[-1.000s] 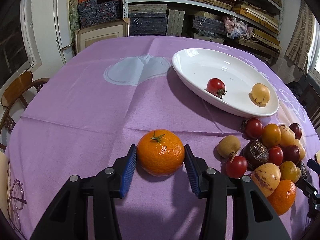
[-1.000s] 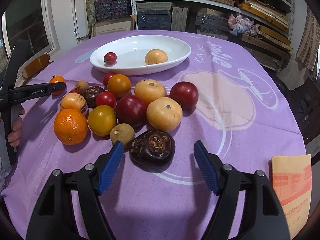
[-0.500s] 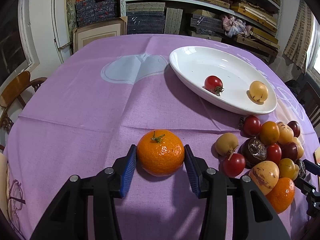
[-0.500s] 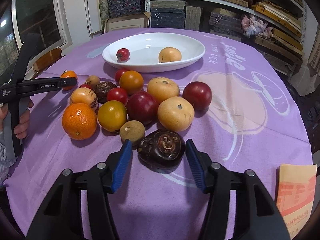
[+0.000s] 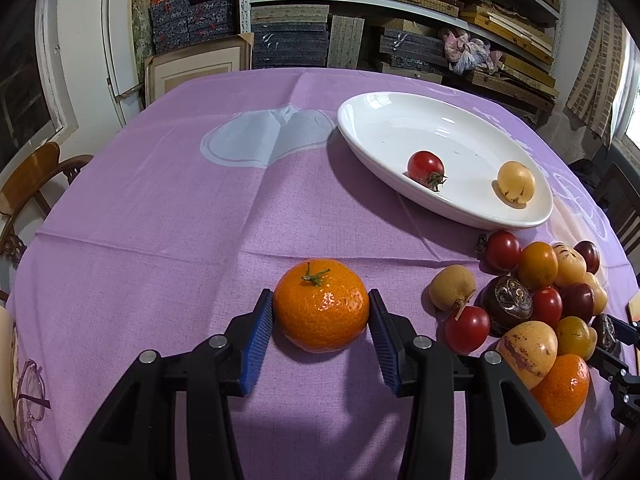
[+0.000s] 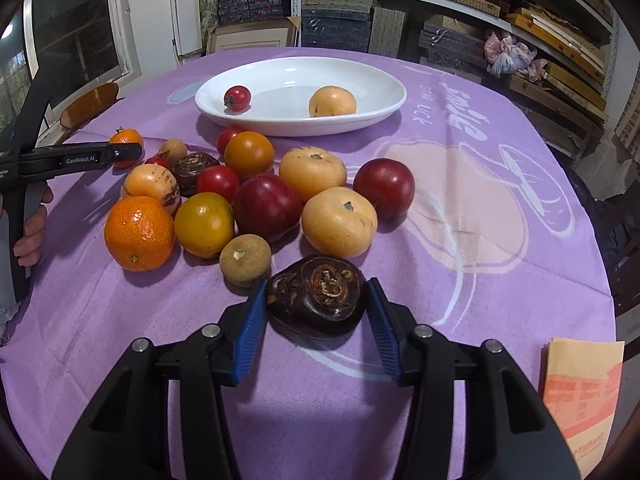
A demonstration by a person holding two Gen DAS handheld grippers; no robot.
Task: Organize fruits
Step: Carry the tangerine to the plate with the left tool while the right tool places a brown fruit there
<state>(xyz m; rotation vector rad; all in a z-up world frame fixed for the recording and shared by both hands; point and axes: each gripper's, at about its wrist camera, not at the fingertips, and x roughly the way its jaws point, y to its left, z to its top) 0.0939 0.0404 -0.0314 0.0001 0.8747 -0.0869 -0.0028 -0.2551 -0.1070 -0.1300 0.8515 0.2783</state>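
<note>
My left gripper (image 5: 320, 310) is shut on a tangerine (image 5: 321, 306) that rests on the purple cloth, both blue pads against its sides. In the right wrist view my right gripper (image 6: 316, 308) has its jaws closing on a dark brown fruit (image 6: 316, 296), and the pads touch both its sides. Behind it lies a cluster of fruit: an orange (image 6: 139, 233), a red plum (image 6: 266, 207), yellow fruits and small tomatoes. A white oval dish (image 6: 360, 80) beyond holds a cherry tomato (image 6: 237, 98) and a yellow fruit (image 6: 332, 101).
A person's hand (image 6: 32, 232) holds the left gripper's handle at the left edge. An orange paper packet (image 6: 580, 392) lies at the cloth's near right. A wooden chair (image 5: 32, 176) stands left of the table. Packed shelves (image 5: 360, 20) fill the back wall.
The right gripper's jaws have come in from wide apart until the pads reach the dark brown fruit. The left gripper and its tangerine have kept still.
</note>
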